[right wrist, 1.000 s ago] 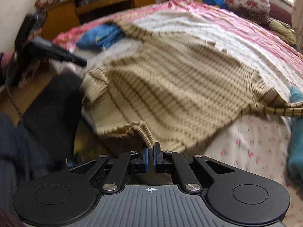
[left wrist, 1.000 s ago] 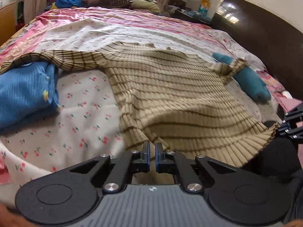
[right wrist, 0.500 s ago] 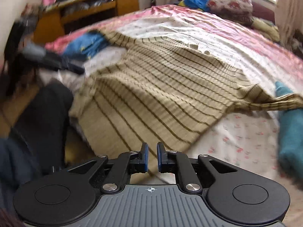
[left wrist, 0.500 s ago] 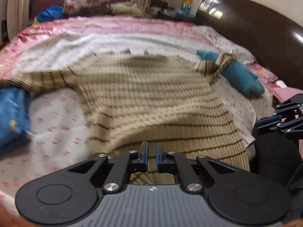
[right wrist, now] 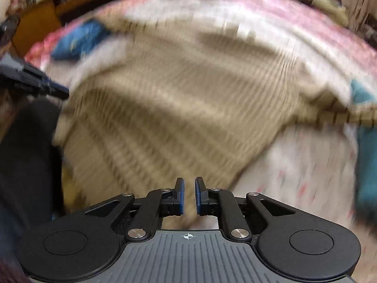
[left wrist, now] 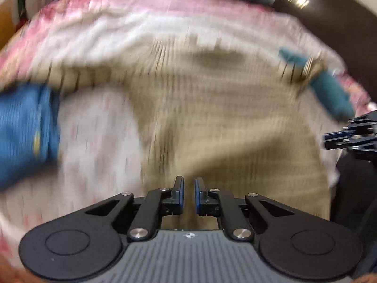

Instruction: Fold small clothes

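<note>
Tan striped sweater lies spread flat on the bed, body running near-to-far, sleeves out to the left and right. Its near hem is right under both grippers. Left gripper sits over the hem's left part, fingers a narrow gap apart, nothing between them. Right gripper is over the hem toward the right edge, fingers likewise slightly parted and empty. Both abt equally near the hem; likely next is a pinch on each hem corner, then a lift toward the far collar. Blue garment lies by the left sleeve, teal one by the right sleeve. Heavy motion blur; no brand, label or writing readable.
</note>
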